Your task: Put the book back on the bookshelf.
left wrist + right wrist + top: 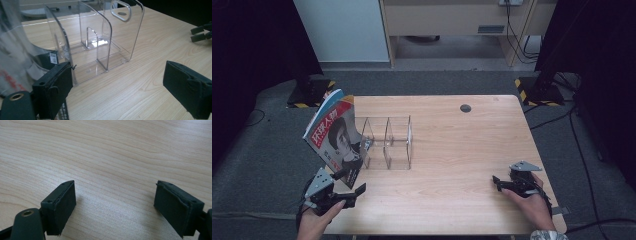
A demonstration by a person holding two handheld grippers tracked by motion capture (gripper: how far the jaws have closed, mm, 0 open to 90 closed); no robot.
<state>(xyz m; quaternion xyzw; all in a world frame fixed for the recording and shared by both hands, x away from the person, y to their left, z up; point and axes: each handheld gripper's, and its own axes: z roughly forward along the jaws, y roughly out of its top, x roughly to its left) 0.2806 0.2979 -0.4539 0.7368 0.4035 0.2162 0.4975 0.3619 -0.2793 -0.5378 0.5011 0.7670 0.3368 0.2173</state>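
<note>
Magazine (pixel 334 136) stands tilted at the left end of the clear acrylic organizer (pixel 387 142), leaning out to the left over the surface (pixel 452 150) edge, cover facing the camera in the high view. Its lower edge sits at the leftmost slot of the organizer; can't tell whether it is fully inside that slot.

Left gripper (pixel 348 186) sits at the near-left corner of the surface, just below the magazine's bottom corner. Jaws spread wide, nothing pinched between them. In the left gripper view the left jaw is right beside the magazine's lower part (pixel 15 65), which shows as a blurred glossy sheet at the frame's left edge; touching or just apart, can't tell. The right jaw is well away from it, over bare wood. The gap between the jaws holds the organizer's (pixel 100 42) near corner farther off, not the magazine. So the magazine lies outside and to the left of the jaws, not between them.

Organizer has 3 curved dividers and a handle cutout in the end wall, empty slots toward the right.

Right gripper (pixel 498 182) rests at the near-right of the surface, well apart from magazine and organizer. Right gripper view (pixel 115 202): jaws open wide, bare wood between them, holding nothing.
</note>
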